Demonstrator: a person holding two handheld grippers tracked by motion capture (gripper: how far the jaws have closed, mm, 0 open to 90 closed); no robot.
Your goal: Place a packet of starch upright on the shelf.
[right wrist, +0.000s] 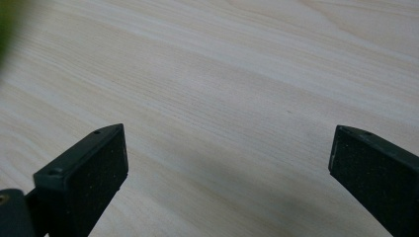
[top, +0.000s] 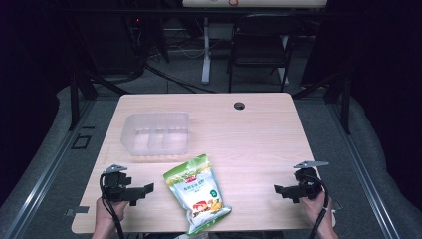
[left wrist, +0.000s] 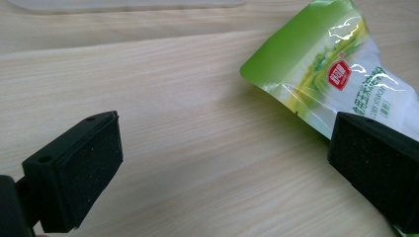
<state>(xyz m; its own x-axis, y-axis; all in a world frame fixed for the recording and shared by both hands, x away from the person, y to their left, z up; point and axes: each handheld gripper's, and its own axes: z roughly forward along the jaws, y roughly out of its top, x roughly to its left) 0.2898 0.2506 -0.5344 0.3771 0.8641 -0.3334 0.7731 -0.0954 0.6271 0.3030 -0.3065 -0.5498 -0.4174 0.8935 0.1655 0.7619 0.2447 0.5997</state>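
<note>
Resting on the worktop just in front of the clear plastic tray, the green snack pouch lies flat and slightly askew, glossy, with a red label. Your left gripper and right gripper flank that pouch with jaws spread wide and empty, probably poised to reach for it.

Bright lit table, dark surroundings, soft blurred close-ups
</note>
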